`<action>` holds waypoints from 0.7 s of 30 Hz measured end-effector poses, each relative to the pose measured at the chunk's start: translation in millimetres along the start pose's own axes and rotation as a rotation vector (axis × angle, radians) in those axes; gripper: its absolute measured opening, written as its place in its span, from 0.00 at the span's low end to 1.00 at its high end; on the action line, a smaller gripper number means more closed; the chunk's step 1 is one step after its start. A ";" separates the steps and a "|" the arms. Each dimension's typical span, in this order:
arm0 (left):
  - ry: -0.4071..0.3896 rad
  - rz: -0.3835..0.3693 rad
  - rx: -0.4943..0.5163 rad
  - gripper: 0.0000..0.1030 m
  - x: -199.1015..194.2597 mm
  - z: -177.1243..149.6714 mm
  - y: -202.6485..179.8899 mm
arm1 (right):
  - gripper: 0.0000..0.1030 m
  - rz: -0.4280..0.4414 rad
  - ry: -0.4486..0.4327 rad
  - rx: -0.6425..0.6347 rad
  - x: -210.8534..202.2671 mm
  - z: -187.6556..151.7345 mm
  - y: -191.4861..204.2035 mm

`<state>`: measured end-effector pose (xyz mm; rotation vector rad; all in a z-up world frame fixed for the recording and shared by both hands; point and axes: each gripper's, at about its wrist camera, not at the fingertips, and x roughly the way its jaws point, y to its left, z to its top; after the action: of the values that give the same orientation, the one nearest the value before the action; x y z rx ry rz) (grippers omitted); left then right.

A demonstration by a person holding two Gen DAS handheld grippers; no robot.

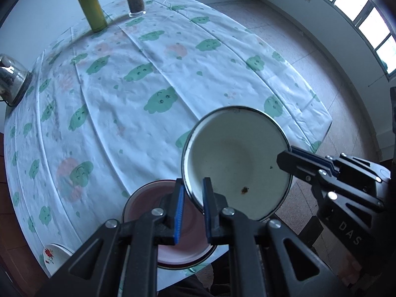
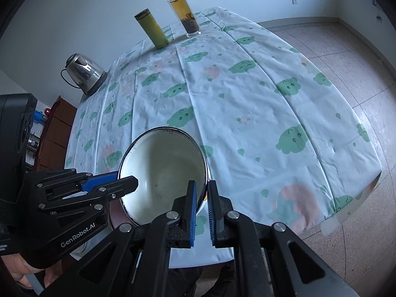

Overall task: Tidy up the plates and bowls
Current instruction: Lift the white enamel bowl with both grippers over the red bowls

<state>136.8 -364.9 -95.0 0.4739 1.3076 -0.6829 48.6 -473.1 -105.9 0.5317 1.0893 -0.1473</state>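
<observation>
Both hand-held grippers were on the same white enamel bowl (image 1: 237, 163), held tilted in the air over the near edge of the worktop (image 1: 148, 113).

Left hand-held gripper (image 1: 193, 198): fingers straddled the bowl's near-left rim, one pad outside, one inside, clenched on the rim as far as the left wrist view showed.

Right hand-held gripper (image 2: 201, 205): rim sat between the blue pads in the right wrist view, closed on the opposite side of the bowl. It also showed in the left view, biting the right rim.

Directly under the bowl: a reddish-brown plate (image 1: 173, 237) on the worktop at the near edge. Bowl not touching it; looked like a clear gap, though I couldn't tell how large.

A white floral plate (image 1: 53, 257) sat at the far-left corner of the left view, well apart from the other two pieces.

Step in hand, my read: two-handed carry of the bowl, about to stack it on the reddish-brown plate. Task looked early-to-mid: floral plate not yet grouped.

Next move calls for:
- level the bowl first, it was tipped toward the cameras
- centre it over the plate, lower both sides evenly
- release only once the base is seated

Risks: thin enamel rim could slip if one side let go early; plate was close to the worktop edge.

Thermos, tea bottle and kettle stood at the far end, out of the way.
</observation>
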 end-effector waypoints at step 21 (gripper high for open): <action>-0.021 0.021 -0.102 0.11 -20.2 -33.8 45.1 | 0.10 0.048 0.042 -0.104 9.3 -10.0 52.1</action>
<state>141.8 -306.1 -85.1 0.3960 1.3096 -0.5989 64.2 -421.9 -100.0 0.4682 1.1177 -0.0375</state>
